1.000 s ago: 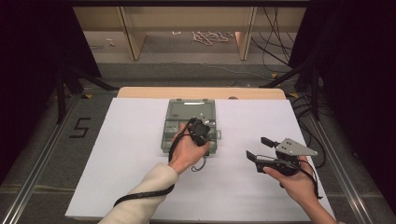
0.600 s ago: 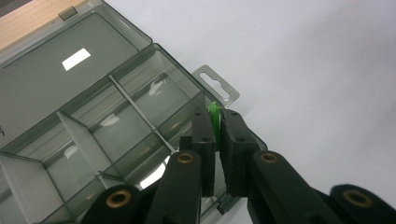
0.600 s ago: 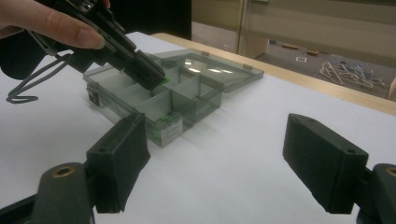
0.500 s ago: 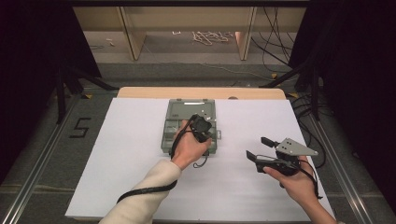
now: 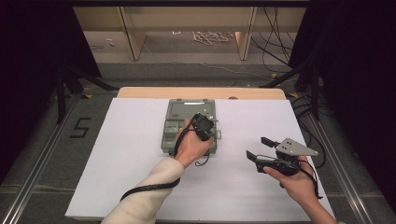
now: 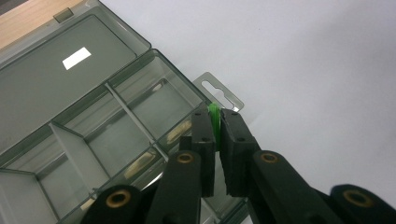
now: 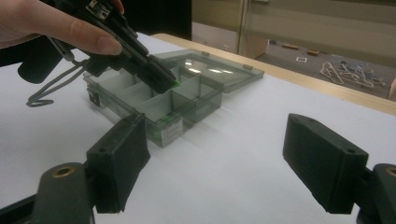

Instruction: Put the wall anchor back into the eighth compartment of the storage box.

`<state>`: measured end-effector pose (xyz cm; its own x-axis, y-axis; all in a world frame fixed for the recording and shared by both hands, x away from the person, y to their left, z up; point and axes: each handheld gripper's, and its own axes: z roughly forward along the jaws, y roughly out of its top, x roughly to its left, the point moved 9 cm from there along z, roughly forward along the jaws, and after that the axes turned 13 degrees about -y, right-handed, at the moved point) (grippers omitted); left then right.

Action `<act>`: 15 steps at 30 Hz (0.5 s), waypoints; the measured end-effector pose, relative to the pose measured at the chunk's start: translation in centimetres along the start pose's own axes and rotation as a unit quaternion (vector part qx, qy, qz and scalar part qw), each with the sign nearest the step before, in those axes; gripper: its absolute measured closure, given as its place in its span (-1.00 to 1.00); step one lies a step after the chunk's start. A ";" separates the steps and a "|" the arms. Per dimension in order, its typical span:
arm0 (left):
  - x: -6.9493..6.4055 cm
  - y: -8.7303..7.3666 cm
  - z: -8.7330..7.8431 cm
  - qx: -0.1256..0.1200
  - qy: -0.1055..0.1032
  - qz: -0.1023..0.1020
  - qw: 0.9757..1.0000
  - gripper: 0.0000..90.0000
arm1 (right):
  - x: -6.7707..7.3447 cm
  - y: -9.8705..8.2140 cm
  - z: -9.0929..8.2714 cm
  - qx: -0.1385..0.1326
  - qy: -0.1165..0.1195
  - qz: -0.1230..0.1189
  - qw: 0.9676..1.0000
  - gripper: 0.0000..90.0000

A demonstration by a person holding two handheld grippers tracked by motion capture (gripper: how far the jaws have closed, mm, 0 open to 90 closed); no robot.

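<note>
- The small, thin bright-green piece (image 6: 214,122) is pinched between the two black jaws of our left gripper (image 6: 215,126); only its green edge shows in the narrow gap, so we cannot tell its full shape.
- It hangs over the right side of the smoky grey translucent plastic organiser box (image 5: 173,135), close to the clear hang tab (image 6: 222,92) that sticks out from the box's right wall.
- In the right gripper view the same green spot (image 7: 174,84) shows at the jaw tips, just above the box's divided compartments (image 7: 161,100).
- Our left hand (image 5: 192,145) holds the left gripper (image 5: 203,126) over the box, pointing down and away from us.
- The box lies open in the middle of the table, a little toward the far side, with its hinged lid (image 5: 189,109) folded flat toward the far edge; a white label (image 6: 76,58) sits on the lid.
- Some compartments hold small pale items (image 6: 142,161), too blurred for us to name.
- Our right gripper (image 5: 262,148) rests well apart, to the right of the box and nearer to us, in our right hand (image 5: 296,184); its jaws stand spread wide with nothing between them.
- Everything sits on the white sheet (image 5: 121,154) covering the light wooden table (image 5: 154,92).
</note>
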<state>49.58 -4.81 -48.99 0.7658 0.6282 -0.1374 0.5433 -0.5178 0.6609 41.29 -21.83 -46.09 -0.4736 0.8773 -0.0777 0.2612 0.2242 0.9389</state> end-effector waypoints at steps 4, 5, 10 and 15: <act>0.0 0.1 0.4 0.002 0.000 -0.001 1.000 0.89 | 0.0 0.0 0.0 0.000 0.000 0.001 1.000 -0.49; 0.0 0.1 0.4 0.002 0.002 -0.003 1.000 0.89 | 0.0 0.0 0.0 0.001 0.000 0.001 1.000 -0.50; 0.1 0.1 0.7 0.008 0.002 0.001 1.000 0.89 | 0.0 0.0 0.0 0.000 0.000 0.000 1.000 -0.49; 0.2 0.1 0.9 0.010 0.003 0.001 1.000 0.89 | 0.0 0.0 0.0 -0.001 0.000 0.001 1.000 -0.49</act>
<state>50.11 -5.20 -49.59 0.7648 0.6309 -0.1310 0.5482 -0.5303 0.6468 41.31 -21.84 -46.07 -0.4728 0.8778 -0.0768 0.2604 0.2224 0.9395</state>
